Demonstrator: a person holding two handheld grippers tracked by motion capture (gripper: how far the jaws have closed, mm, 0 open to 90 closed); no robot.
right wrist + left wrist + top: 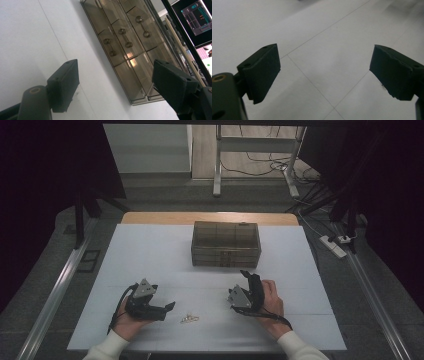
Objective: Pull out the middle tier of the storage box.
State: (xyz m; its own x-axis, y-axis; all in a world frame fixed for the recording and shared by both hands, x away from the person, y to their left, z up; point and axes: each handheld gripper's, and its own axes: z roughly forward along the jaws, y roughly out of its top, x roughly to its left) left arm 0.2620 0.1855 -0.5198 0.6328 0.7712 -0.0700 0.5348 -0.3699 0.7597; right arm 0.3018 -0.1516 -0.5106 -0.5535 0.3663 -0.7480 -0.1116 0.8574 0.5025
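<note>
Sitting at mid-table toward the far edge, the smoky see-through drawer box (226, 244) runs its long axis across the table, w/ the drawer fronts and small paired knobs (122, 38) facing the person, probably so a gripper can pull them straight back. Right gripper (246, 287) is just in front of the box, apart from it, tipped on its side & aimed at the drawers; jaws spread wide, nothing betw. them. Left gripper (167, 307) rests low on the white mat (150, 250), jaws spread & empty, pointing toward a small pale metal item (189, 319) near the front edge; can't tell what it is.
</note>
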